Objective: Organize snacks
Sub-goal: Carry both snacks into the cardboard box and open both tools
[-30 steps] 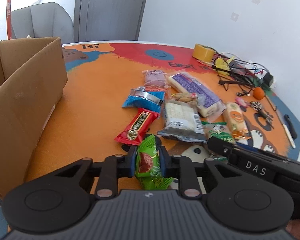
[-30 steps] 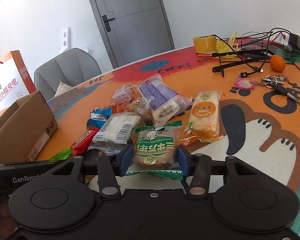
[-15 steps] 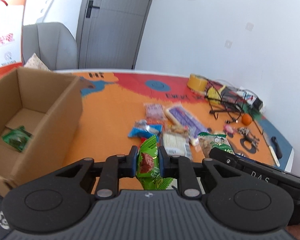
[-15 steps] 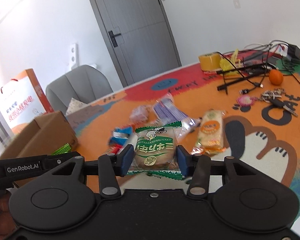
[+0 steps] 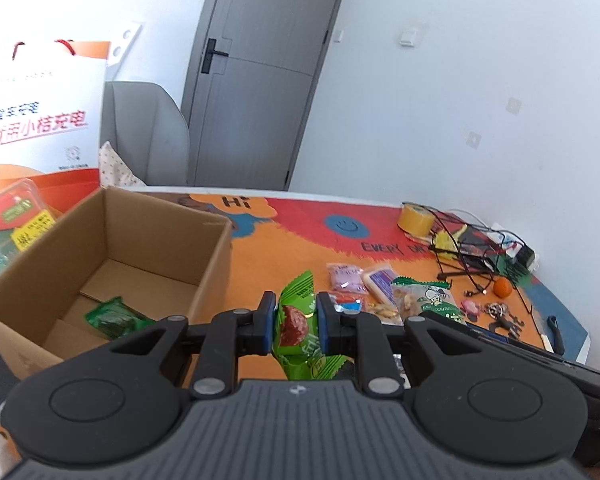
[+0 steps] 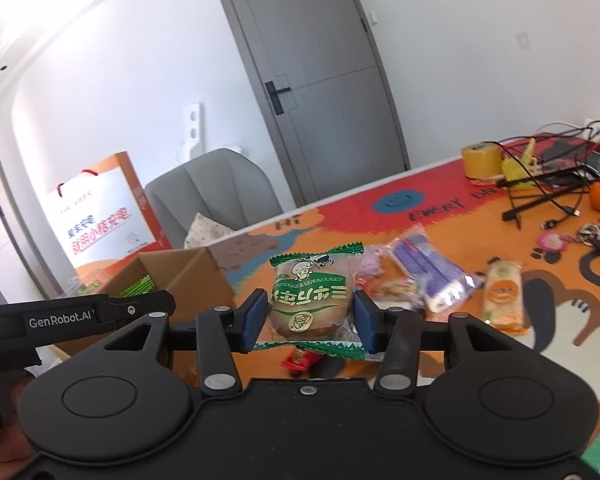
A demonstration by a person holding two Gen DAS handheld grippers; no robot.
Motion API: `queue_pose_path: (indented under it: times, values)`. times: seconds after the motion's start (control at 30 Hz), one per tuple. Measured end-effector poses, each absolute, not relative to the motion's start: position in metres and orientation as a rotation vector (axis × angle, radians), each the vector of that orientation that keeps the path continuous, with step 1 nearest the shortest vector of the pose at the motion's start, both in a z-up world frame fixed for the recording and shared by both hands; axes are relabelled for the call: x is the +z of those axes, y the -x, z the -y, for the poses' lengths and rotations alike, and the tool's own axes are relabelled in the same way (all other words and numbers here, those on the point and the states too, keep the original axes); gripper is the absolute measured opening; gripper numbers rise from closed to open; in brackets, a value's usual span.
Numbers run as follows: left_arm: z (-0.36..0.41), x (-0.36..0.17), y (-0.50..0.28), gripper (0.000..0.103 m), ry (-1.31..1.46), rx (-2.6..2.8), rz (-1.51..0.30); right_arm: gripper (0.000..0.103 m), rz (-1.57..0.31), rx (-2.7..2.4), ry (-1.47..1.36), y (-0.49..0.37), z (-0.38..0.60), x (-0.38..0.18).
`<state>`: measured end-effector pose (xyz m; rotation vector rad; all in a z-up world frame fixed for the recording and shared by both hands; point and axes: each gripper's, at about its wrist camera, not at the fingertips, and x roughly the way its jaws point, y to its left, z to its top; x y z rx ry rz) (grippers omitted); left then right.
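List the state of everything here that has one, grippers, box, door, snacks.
left gripper: shut on green snack packet
right gripper: shut on bun packet
cardboard box: open, one green packet inside
door: closed
table snacks: lying loose

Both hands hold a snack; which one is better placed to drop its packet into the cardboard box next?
Left, probably. The left gripper, jaws shut on the green packet, sits right beside the cardboard box; the right gripper with its bun packet is farther off.
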<state>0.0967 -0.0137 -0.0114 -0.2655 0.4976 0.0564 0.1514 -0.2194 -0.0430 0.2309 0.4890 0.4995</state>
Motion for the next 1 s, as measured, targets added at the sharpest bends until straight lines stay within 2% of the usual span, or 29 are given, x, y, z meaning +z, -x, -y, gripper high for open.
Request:
queue_pose_path:
  times: [0.5, 1.0]
  values:
    - [-0.025, 0.007, -0.070, 0.020, 0.300, 0.122, -0.427, 0.047, -0.449, 0.590, -0.194, -0.135, 0.178, -0.020]
    - [-0.079, -0.003, -0.070, 0.020, 0.359, 0.221, -0.432, 0.047, -0.457, 0.688, -0.148, -0.140, 0.122, -0.013]
